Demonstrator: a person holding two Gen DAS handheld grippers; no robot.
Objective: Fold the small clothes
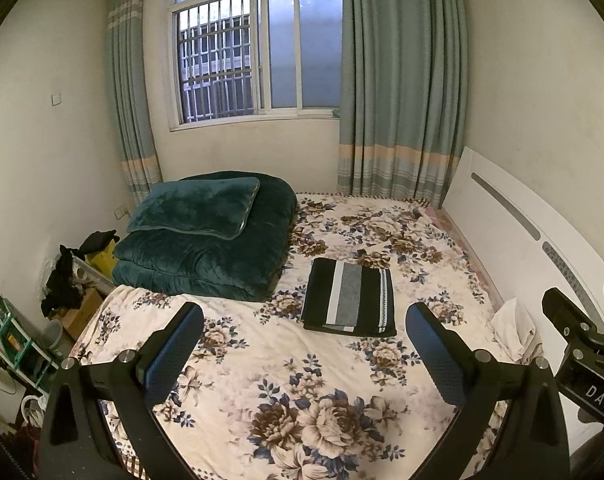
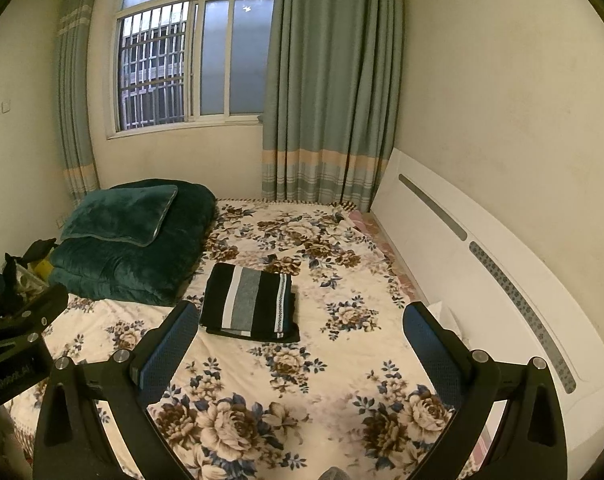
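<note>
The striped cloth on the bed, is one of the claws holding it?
No, the folded striped cloth lies alone on the bed, with both open claws, left and right, short of it.

The left gripper (image 1: 304, 344) has a black frame with two curved arms, each carrying silver round screw heads. Its fingers (image 1: 173, 354) are faced with blue pads of dotted texture. The right gripper (image 2: 299, 344) is built alike: black arms, silver screws, blue dotted pads (image 2: 434, 354). Seen from the left camera, its black body bears white letters "DAS". The left gripper's body, seen from the right camera, carries small white lettering, too blurred to read surely.
</note>
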